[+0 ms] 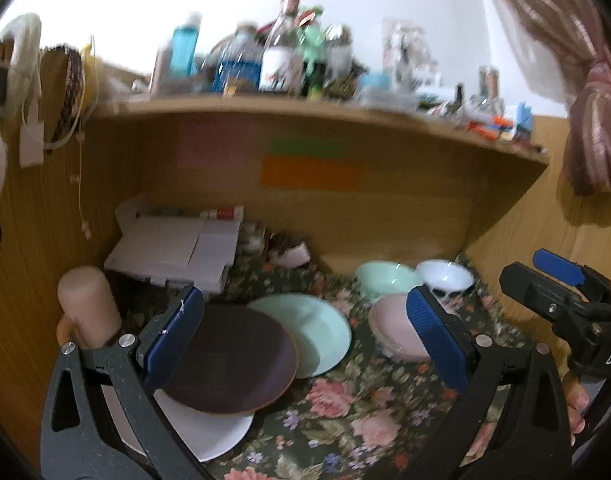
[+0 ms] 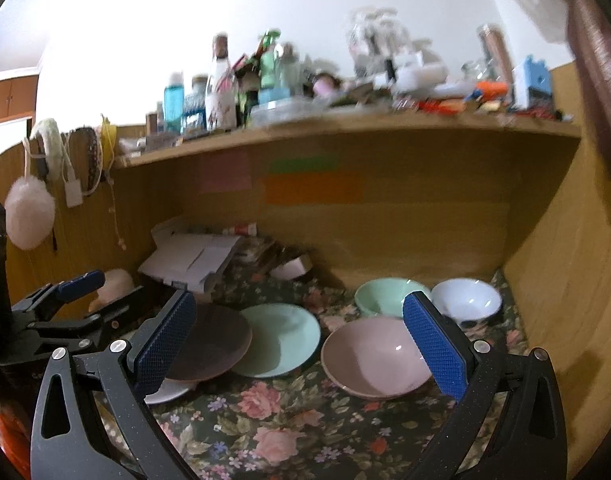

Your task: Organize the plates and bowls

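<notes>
Left gripper (image 1: 305, 340) gapes wide, empty, above the dark plate (image 1: 233, 360), which overlaps a white plate (image 1: 209, 432) and a mint plate (image 1: 321, 332); approach its free rim low. Right gripper (image 2: 301, 344), also spread and empty, faces the pink bowl (image 2: 373, 356); pinch one wall, clear of the mint bowl (image 2: 385, 296).

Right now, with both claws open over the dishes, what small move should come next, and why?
Probably lower the right claw onto the pink bowl's rim. It holds nothing, the bowl sits apart from the green bowl and white bowl, and it is nearest, so nesting could start there.
</notes>
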The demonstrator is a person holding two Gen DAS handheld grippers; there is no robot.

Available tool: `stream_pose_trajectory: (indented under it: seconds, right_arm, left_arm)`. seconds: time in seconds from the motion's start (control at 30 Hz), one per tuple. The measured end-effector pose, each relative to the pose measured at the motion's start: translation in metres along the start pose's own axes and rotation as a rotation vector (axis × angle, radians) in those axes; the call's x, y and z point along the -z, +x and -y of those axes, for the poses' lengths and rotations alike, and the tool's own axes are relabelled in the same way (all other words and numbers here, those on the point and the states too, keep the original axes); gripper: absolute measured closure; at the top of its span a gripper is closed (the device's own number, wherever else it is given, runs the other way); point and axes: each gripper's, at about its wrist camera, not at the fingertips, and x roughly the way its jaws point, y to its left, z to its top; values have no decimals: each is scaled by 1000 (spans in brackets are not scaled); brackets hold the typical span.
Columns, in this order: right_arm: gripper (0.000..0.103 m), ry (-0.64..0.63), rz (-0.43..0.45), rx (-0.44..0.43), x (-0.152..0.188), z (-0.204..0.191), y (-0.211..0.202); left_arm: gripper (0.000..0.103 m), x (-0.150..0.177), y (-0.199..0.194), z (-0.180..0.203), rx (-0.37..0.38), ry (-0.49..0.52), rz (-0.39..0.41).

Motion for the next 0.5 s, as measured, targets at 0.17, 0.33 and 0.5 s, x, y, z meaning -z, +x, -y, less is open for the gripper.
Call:
stream_pose_trajectory:
  seconds: [0.17, 0.33, 0.5]
  right_arm:
    - [0, -21, -80, -38, 12, -10, 34]
    - [0, -44, -174, -74, 26, -24, 71]
    - [0, -52, -261, -115, 37, -36, 108]
  left_arm:
    - [0, 19, 25, -27, -55, -29, -89]
    - [0, 37, 42, -58, -121, -59, -155]
    - [0, 54, 56, -92, -187, -110, -212]
